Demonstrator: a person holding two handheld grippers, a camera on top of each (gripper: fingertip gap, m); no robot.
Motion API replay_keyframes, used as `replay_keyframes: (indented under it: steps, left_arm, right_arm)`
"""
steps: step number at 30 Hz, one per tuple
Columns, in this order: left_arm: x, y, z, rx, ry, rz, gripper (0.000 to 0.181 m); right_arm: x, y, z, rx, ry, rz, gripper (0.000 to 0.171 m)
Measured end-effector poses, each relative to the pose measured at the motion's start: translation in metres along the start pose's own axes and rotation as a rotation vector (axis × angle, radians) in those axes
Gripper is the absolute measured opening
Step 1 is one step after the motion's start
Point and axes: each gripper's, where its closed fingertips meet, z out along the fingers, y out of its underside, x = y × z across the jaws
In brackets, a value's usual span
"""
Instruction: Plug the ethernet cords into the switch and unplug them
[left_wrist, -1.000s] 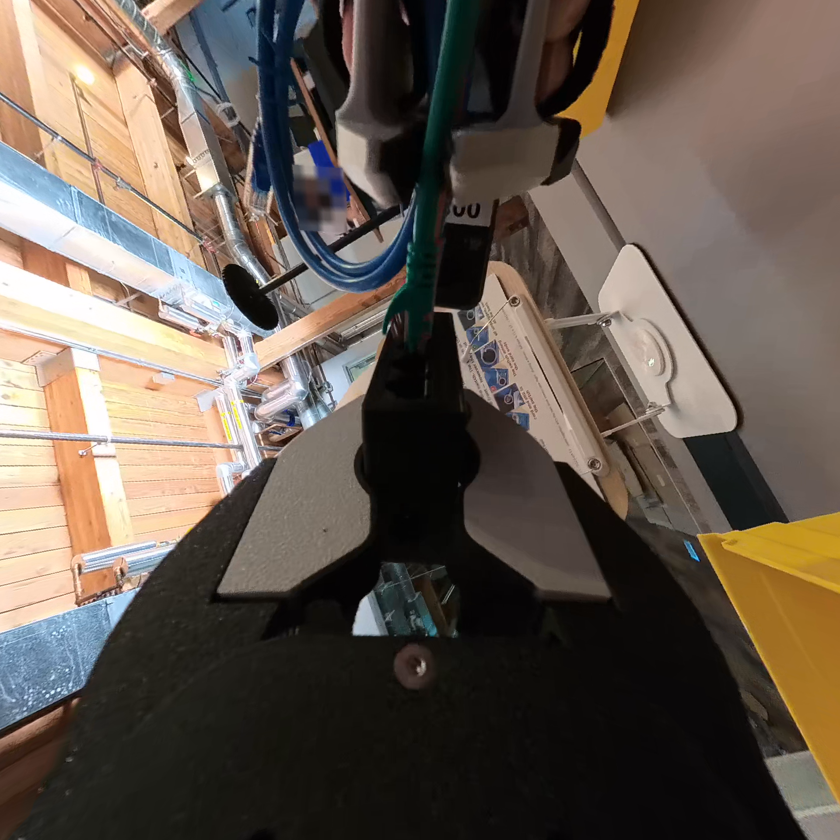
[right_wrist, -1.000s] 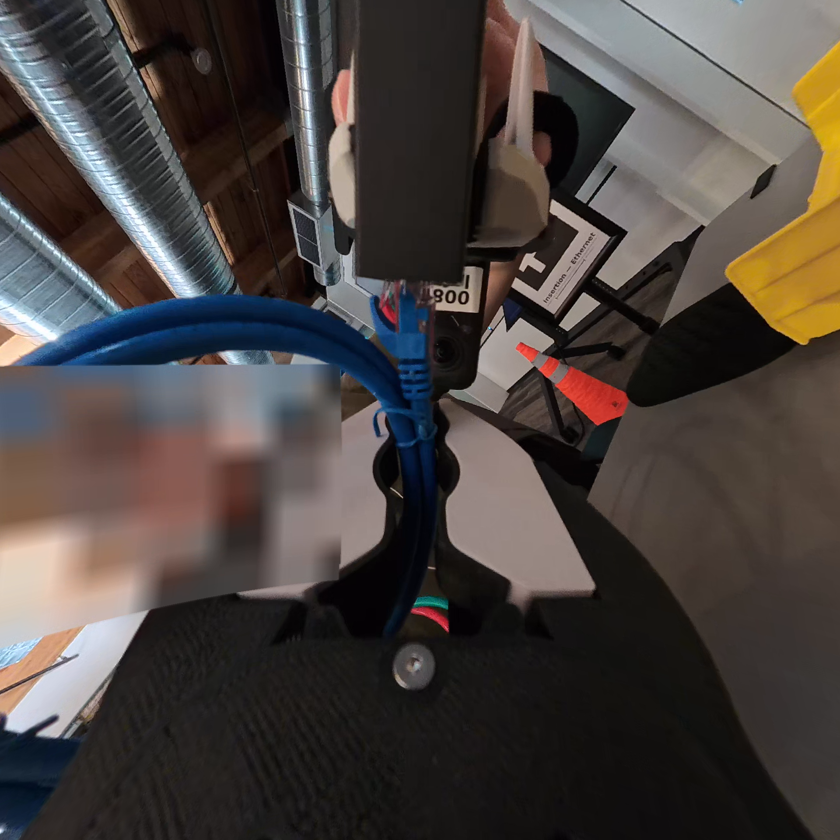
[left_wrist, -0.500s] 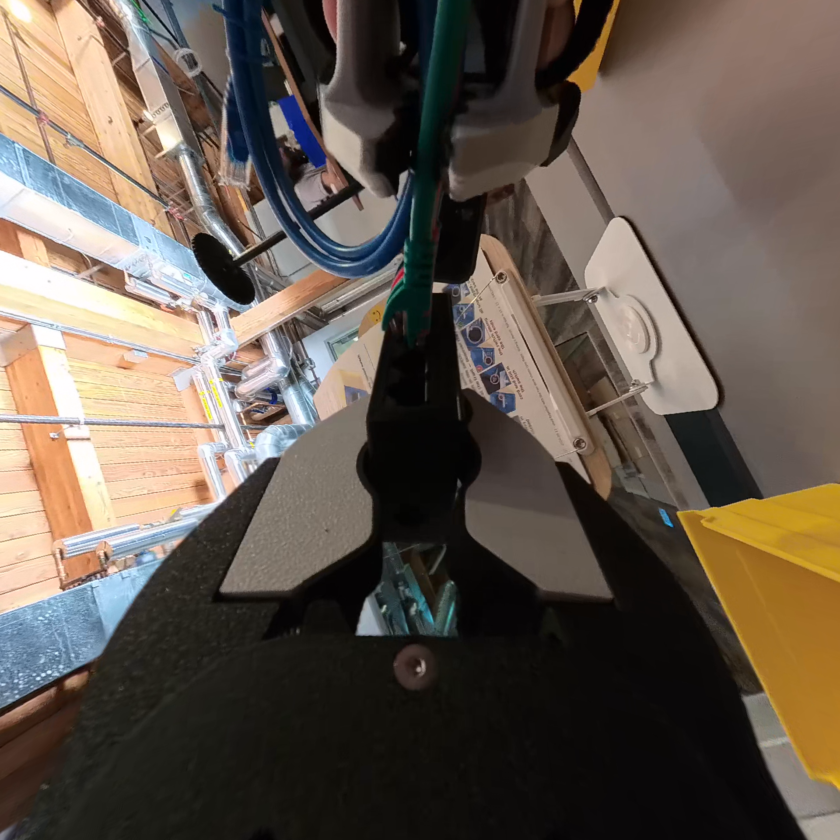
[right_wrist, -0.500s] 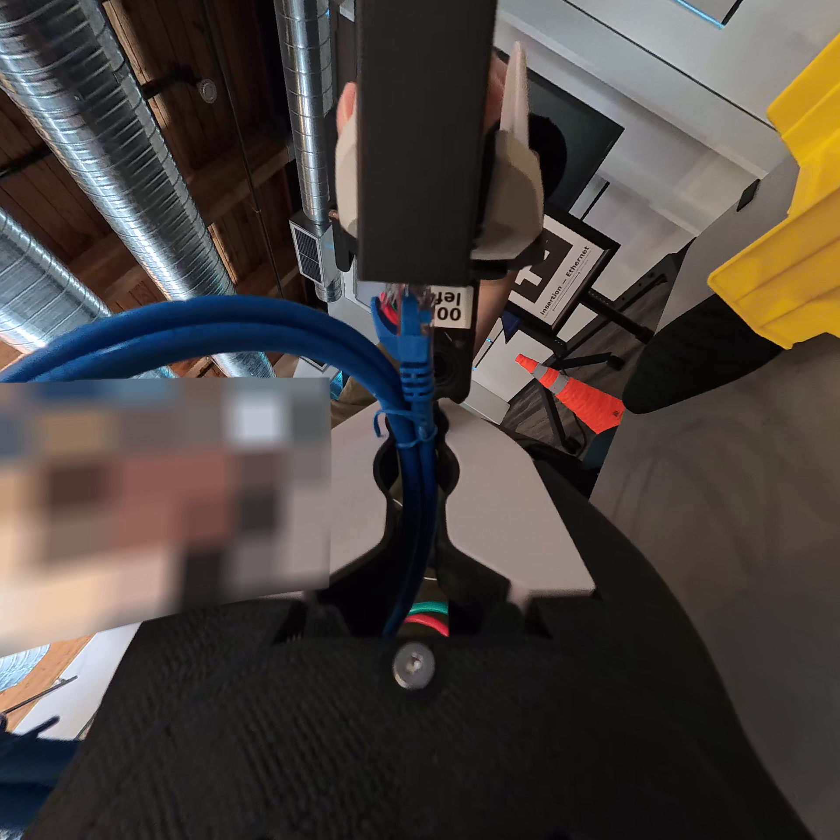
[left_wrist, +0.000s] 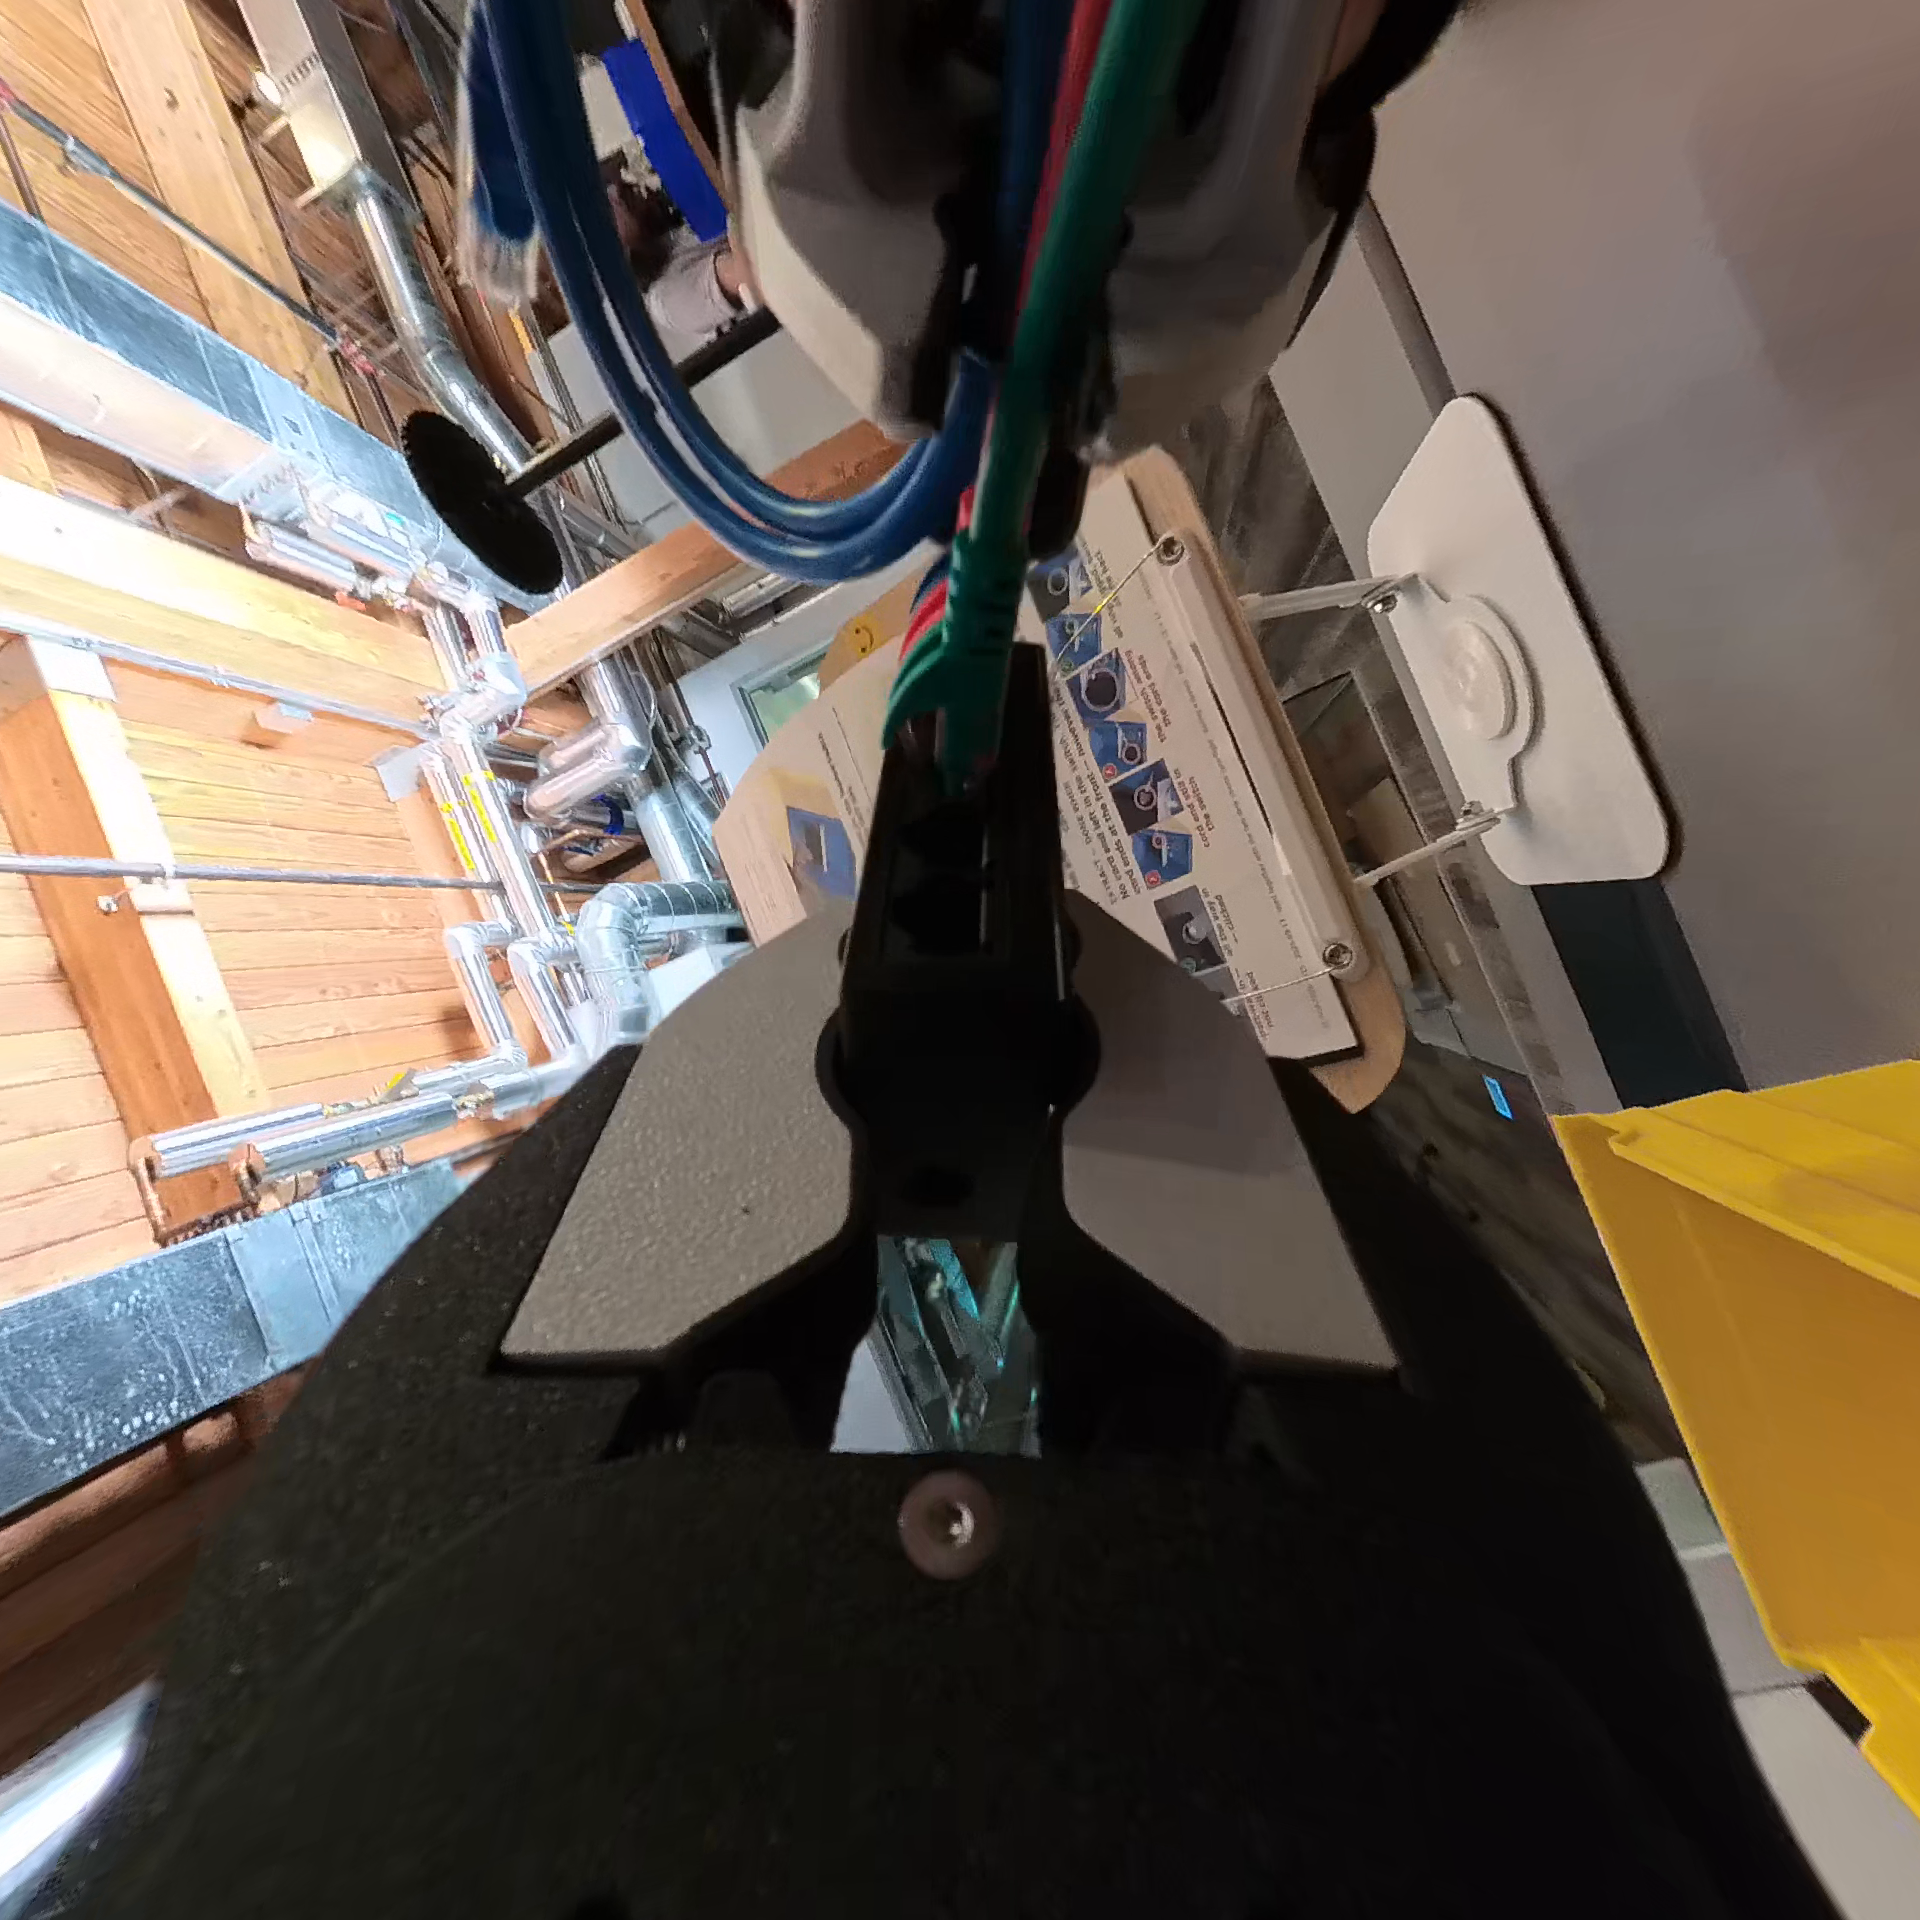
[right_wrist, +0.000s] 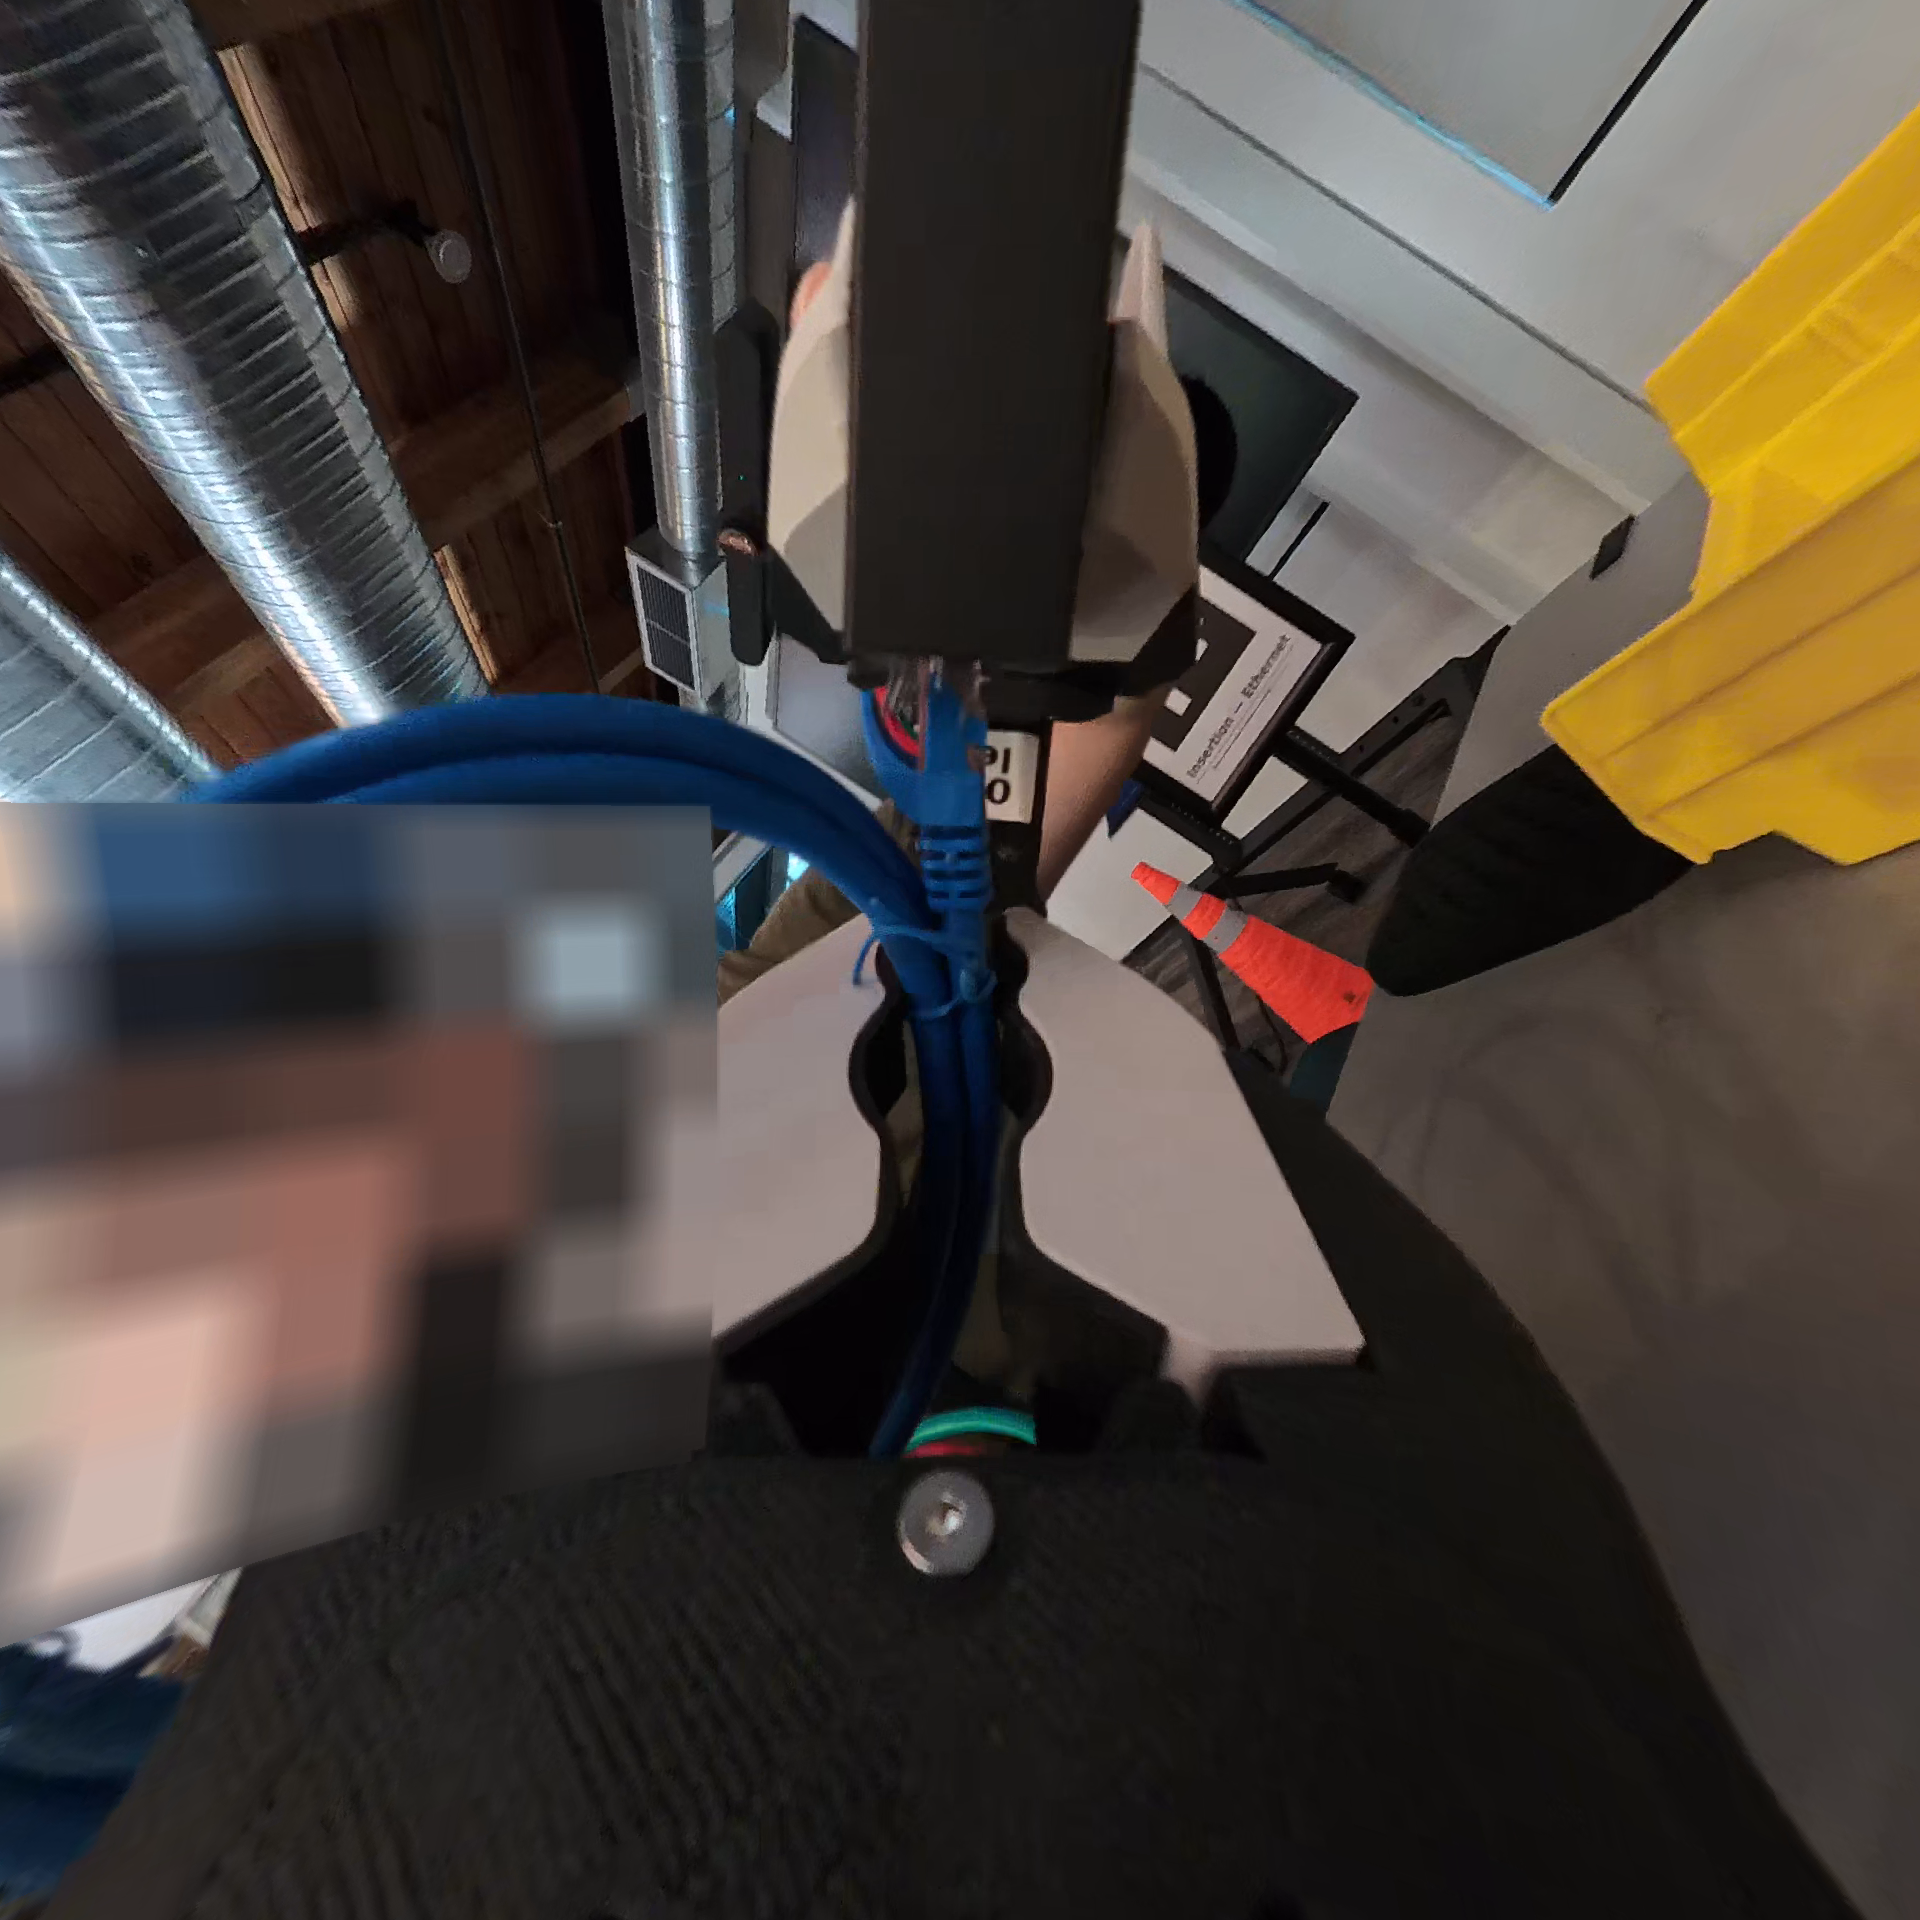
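Now | left hand-held gripper clamped on switch | right hand-held gripper clamped on blue cord, plug at switch port ahead | green cord and red cord look plugged | left: seat blue, then unplug all

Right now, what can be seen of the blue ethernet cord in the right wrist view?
The blue ethernet cord runs up between the right claw fingers, which are closed on it. Several strands are bundled by a thin blue tie, and one loop arcs off to the left. Its ribbed boot and plug point up at the end of the black switch, which the left claw grips. Whether the plug is fully seated cannot be told.
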Motion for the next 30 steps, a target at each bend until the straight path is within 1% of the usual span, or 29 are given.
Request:
replay_keyframes:
  steps: [1,3,5,7,9,10,13,14,17,19,22,24,27,30]
  left_arm:
    - [-0.001,0.002,0.000,-0.014,-0.002,-0.009,0.029]
    - [-0.003,0.008,-0.001,-0.038,-0.011,-0.041,0.029]
    - [-0.002,0.015,-0.003,-0.064,-0.016,-0.066,0.029]
    - [-0.002,0.020,-0.006,-0.083,-0.035,-0.094,0.029]
    - [0.000,0.025,-0.009,-0.103,-0.061,-0.138,0.029]
    - [0.004,0.024,-0.011,-0.087,-0.048,-0.167,0.028]
    - [0.004,0.035,-0.017,-0.113,-0.115,-0.218,0.029]
    - [0.006,0.037,-0.018,-0.104,-0.116,-0.247,0.029]
    - [0.002,0.045,-0.023,-0.090,-0.186,-0.347,0.028]
    - [0.001,0.048,-0.025,-0.066,-0.202,-0.399,0.028]
    - [0.002,0.058,-0.027,-0.042,-0.225,-0.474,0.028]
    - [0.006,0.061,-0.027,-0.023,-0.230,-0.489,0.028]
    - [0.015,0.062,-0.026,-0.002,-0.209,-0.499,0.028]
    - [0.022,0.061,-0.023,0.032,-0.179,-0.535,0.028]
  right_arm:
    - [-0.001,-0.004,-0.003,0.020,0.005,-0.002,0.015]
    - [0.001,-0.010,-0.009,0.047,0.051,-0.025,0.026]
    - [0.002,-0.021,-0.018,0.106,0.122,-0.087,0.026]
    - [0.006,-0.030,-0.028,0.154,0.219,-0.127,0.033]
    - [0.016,-0.039,-0.041,0.203,0.360,-0.161,0.034]
    - [0.024,-0.041,-0.049,0.206,0.442,-0.180,0.033]
    - [0.046,-0.041,-0.079,0.186,0.702,-0.206,0.032]
    - [0.049,-0.046,-0.088,0.211,0.764,-0.226,0.032]
    - [0.051,-0.059,-0.114,0.300,0.905,-0.289,0.032]
    - [0.052,-0.069,-0.141,0.370,1.061,-0.354,0.032]
    - [0.033,-0.084,-0.185,0.500,1.330,-0.529,0.033]
    - [0.005,-0.093,-0.202,0.541,1.505,-0.735,0.031]
    - [-0.038,-0.099,-0.199,0.484,1.706,-1.038,0.032]
    - [-0.080,-0.099,-0.187,0.432,1.916,-1.285,0.032]
